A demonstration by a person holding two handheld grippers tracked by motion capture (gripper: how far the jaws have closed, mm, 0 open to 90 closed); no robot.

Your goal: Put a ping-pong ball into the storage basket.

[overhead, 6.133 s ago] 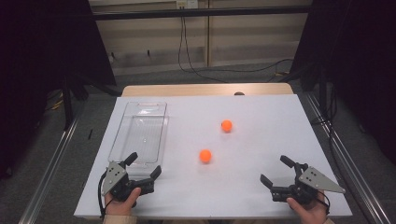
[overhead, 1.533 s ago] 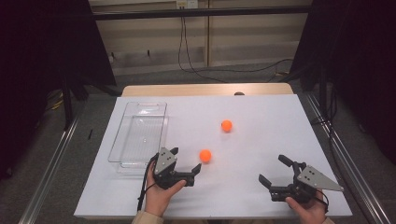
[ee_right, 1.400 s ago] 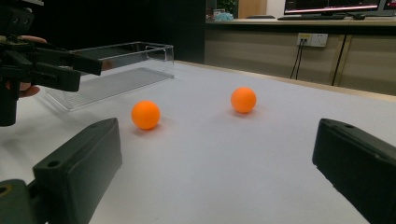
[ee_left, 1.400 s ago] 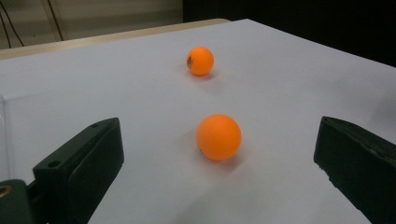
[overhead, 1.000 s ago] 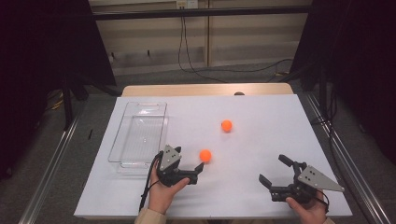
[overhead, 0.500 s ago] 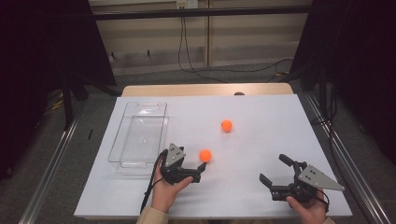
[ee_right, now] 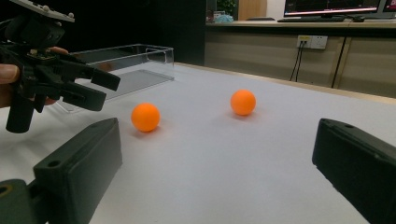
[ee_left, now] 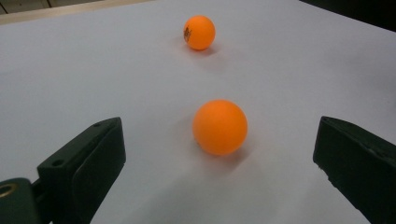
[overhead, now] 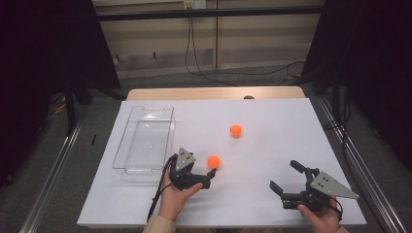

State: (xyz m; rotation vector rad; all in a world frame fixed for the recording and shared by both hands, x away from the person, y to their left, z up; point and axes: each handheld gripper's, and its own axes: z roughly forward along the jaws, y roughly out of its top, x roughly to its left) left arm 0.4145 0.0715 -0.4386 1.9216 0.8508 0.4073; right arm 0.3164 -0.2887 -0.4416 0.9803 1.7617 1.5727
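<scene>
White table, empty clear bin.

The near ball is seen as smooth orange plastic with a matt, faintly sheened skin; the far ball looks alike and is marked with a small dark print. The table is covered in a smooth, matt white sheet, while pale wood is shown along its far edge. The tray is made of clear, glossy plastic. The left gripper is fitted with matt black plastic jaws, slightly grainy. The right gripper is topped by a dull grey plate.
</scene>
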